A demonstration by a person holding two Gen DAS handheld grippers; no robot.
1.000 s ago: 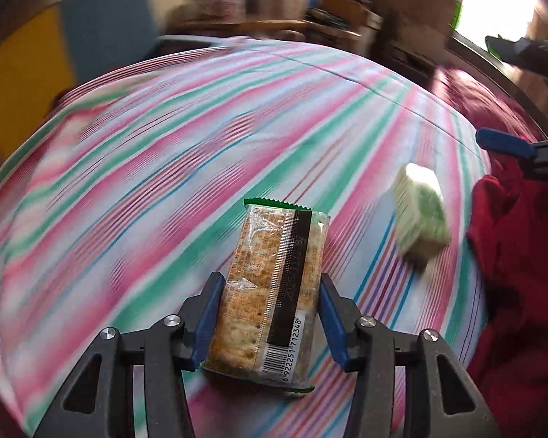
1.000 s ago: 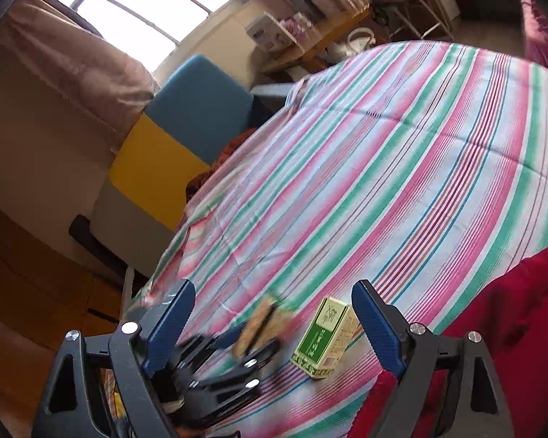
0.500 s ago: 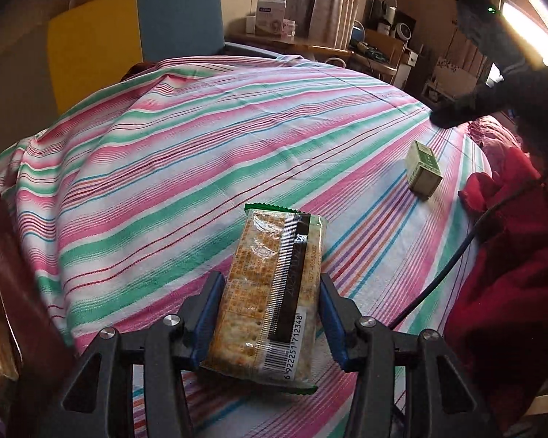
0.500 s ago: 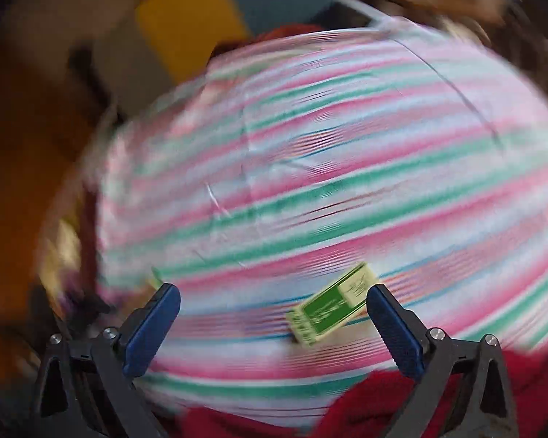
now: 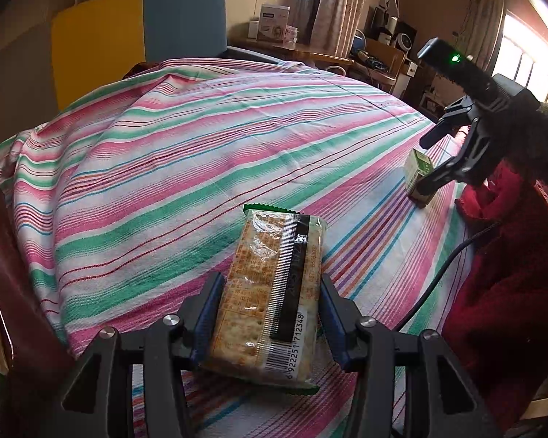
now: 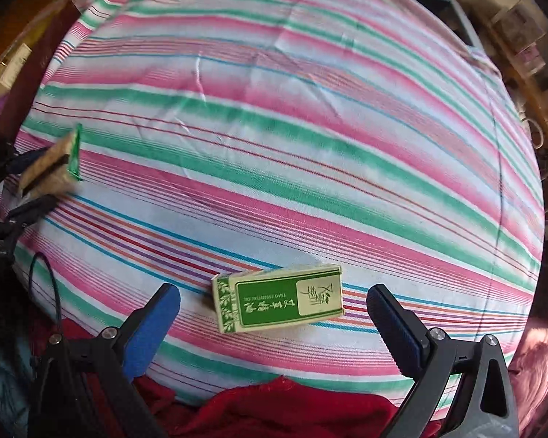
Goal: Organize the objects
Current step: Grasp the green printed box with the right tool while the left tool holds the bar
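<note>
My left gripper (image 5: 272, 299) is shut on a cracker packet (image 5: 274, 292) in clear wrap with green ends, held above the striped bedspread (image 5: 201, 138). In the right wrist view the packet (image 6: 51, 168) shows at far left in that gripper. A green and cream box (image 6: 279, 303) lies flat on the spread. My right gripper (image 6: 274, 314) is open, its blue pads on either side of the box and apart from it. In the left wrist view the box (image 5: 418, 177) is at far right under the right gripper (image 5: 434, 160).
A red cloth (image 5: 500, 255) lies bunched at the bed's right edge, also in the right wrist view (image 6: 285, 408). A yellow and blue headboard (image 5: 135, 33) stands behind the bed. A cluttered desk (image 5: 310, 47) and shelves are beyond. A black cable (image 5: 442, 273) trails over the spread.
My right gripper has swung down over the green box, which now lies between its open jaws. The left gripper stays shut on the cracker packet and has steadied.
</note>
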